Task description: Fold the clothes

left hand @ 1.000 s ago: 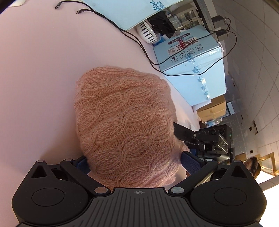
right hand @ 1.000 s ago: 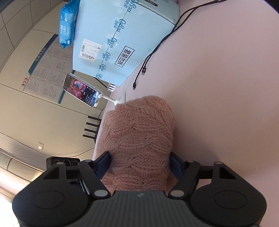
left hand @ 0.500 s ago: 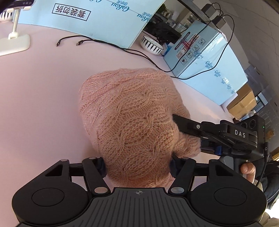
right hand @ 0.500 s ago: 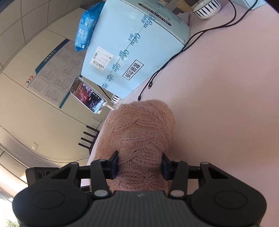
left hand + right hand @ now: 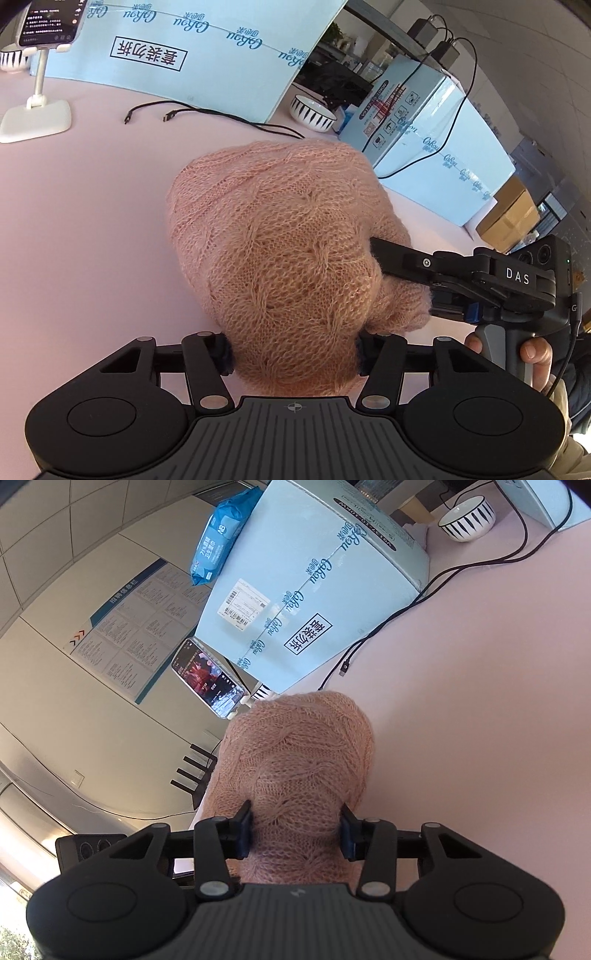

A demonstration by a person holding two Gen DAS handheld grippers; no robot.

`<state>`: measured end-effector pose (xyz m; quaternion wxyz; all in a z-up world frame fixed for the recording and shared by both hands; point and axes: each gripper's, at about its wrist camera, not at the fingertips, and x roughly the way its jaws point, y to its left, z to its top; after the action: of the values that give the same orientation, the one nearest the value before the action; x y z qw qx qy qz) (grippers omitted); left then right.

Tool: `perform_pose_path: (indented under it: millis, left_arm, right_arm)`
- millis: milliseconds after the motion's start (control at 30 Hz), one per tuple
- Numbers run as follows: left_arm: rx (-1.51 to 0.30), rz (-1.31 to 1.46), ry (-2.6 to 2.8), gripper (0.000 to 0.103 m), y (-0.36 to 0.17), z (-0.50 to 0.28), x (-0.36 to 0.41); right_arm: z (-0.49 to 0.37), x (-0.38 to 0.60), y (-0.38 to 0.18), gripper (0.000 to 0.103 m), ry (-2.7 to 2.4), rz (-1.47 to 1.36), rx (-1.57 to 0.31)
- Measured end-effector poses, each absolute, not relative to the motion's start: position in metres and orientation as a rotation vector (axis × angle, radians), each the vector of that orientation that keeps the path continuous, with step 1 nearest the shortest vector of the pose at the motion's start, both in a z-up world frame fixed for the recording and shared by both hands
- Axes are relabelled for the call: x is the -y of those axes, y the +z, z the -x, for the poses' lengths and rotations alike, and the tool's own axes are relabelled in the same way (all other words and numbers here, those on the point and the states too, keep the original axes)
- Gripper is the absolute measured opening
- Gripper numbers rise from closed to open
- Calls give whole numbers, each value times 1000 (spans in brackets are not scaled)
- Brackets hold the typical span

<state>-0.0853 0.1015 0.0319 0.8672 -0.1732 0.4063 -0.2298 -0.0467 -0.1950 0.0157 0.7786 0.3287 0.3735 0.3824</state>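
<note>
A pink cable-knit sweater (image 5: 280, 251) lies folded into a thick bundle on the pale pink table (image 5: 81, 229). My left gripper (image 5: 293, 350) is shut on the bundle's near end, its pads pressed into the knit. My right gripper (image 5: 399, 266) comes in from the right and is shut on the bundle's right side. In the right wrist view the sweater (image 5: 299, 771) fills the space between the right gripper's (image 5: 295, 836) blue pads, which squeeze it. The fingertips of both grippers are buried in the wool.
Light blue cartons (image 5: 192, 55) (image 5: 436, 147) stand along the far side. A phone on a white stand (image 5: 37, 110), two loose cable ends (image 5: 166, 114) and a striped bowl (image 5: 314, 114) sit near them. The person's hand (image 5: 532, 354) holds the right gripper's handle.
Both grippers have closed in on the sweater bundle, from wide open a second ago to pinching it now. Both views have swung, showing more of the cartons and phone.
</note>
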Motion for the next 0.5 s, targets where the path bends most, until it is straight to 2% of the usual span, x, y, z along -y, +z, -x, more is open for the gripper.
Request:
perform_pose_path:
  millis: [233, 500]
  left_arm:
    - [-761, 372, -412, 55, 57, 109, -129]
    - [-595, 382, -197, 55, 100, 166, -203]
  right_arm:
    - [46, 161, 43, 45, 941, -680, -759]
    - [36, 54, 84, 45, 1225, -639, -722]
